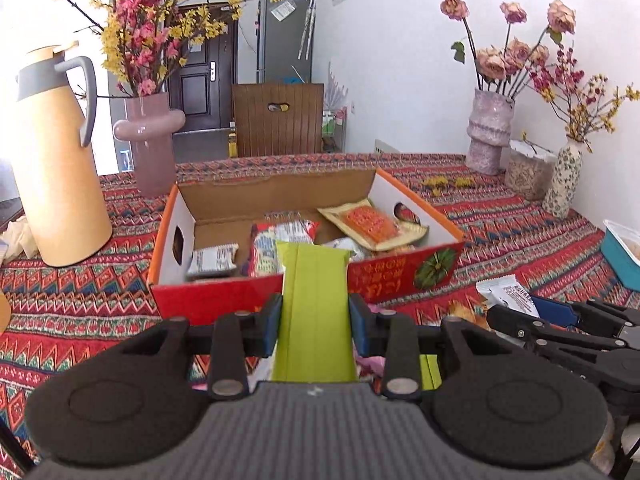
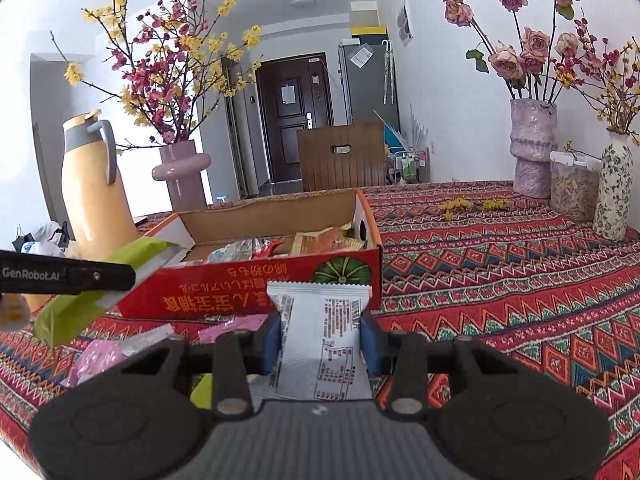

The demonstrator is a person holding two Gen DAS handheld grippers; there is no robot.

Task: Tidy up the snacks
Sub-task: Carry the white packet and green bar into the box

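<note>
A red and orange cardboard box (image 1: 256, 288) stands open on the patterned tablecloth and holds several snack packets (image 1: 364, 222). My left gripper (image 1: 315, 314) is shut on a long green packet (image 1: 314, 280), held just before the box's near wall. My right gripper (image 2: 320, 338) is shut on a white packet with black print (image 2: 320, 320), in front of the box (image 2: 248, 288). The left gripper (image 2: 68, 276) and its green packet (image 2: 80, 304) show at the left of the right wrist view. The right gripper (image 1: 560, 320) shows at the right of the left wrist view.
A tan thermos jug (image 1: 56, 160) and a pink vase (image 1: 150, 140) stand left of the box. Two vases (image 1: 488, 132) and a jar (image 1: 528, 172) stand at the back right. A teal tub (image 1: 622, 252) sits at the right. Pink packets (image 2: 100, 356) lie near me.
</note>
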